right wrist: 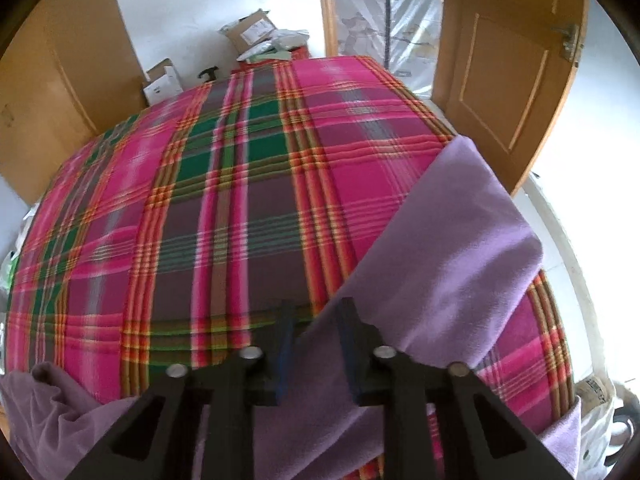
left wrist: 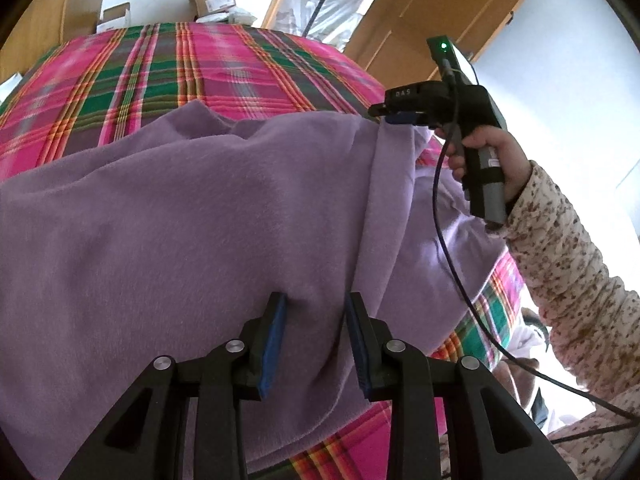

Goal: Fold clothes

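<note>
Only one readable mark: pale letters, apparently "DAS", on the black body of the right gripper (left wrist: 394,114), seen in the left wrist view. They are small and distorted, so the reading is uncertain. Cardboard boxes (right wrist: 250,32) at the far wall carry white labels with print, too small and blurred to read in either view. A small box (right wrist: 162,80) beside them also has dark marks, illegible. Nothing else bears readable text.
</note>
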Available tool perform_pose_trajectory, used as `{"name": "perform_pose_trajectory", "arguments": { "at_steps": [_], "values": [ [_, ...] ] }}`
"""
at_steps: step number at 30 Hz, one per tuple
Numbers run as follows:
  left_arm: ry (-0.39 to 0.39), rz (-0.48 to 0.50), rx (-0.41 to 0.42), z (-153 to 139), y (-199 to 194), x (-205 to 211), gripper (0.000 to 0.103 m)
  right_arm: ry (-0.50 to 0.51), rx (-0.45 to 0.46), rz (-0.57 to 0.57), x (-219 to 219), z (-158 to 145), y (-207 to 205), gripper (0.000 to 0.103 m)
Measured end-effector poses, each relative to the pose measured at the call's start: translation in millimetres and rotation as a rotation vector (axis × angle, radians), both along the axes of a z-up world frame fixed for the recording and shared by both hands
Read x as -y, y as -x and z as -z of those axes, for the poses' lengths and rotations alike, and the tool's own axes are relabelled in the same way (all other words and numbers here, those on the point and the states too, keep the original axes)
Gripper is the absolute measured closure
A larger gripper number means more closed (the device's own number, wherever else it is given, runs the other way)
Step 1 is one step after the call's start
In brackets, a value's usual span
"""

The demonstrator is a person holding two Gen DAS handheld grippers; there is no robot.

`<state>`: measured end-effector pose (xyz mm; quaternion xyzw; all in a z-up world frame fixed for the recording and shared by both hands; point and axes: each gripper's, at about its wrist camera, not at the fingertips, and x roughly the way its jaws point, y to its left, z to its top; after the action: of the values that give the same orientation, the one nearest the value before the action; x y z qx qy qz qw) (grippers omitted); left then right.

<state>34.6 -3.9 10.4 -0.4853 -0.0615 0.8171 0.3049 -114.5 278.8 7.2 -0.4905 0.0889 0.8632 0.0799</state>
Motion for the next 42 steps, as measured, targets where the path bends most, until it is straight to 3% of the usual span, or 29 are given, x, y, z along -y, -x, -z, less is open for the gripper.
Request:
{"name": "perform_pose_trajectory", "arguments": {
  "at_steps": [5, 21, 30, 38, 42],
  "values": [
    [0.040, -0.001, -0.027, -2.7, -3.8, -4.8, 0.071, -0.002, -0.015, 0.001, -4.0, -1.5, -7.7, 0.100],
    [0.073, -0.020, -0.048, -6.5, -6.9, -19.3, 0.071, 0.089, -0.144, 0.075, -53.2, -29.4, -87.5, 0.101],
    [0.104, 0.021, -0.070, -7.5, -17.4, -41.9, 0.071, 0.147, -0.205, 0.115, -77.7, -26.4, -123.4, 0.101],
    [0.187, 0.033, -0.121, -6.2, -30.3, -62.6, 0.071, 0.242, -0.234, 0.121, -92.8, -15.4, -137.2, 0.100],
    [0.172, 0.064, -0.118, -7.9, -35.2, -74.0, 0.069, 0.291, -0.251, 0.076, -90.6, -13.4, -138.0, 0.098]
  ]
}}
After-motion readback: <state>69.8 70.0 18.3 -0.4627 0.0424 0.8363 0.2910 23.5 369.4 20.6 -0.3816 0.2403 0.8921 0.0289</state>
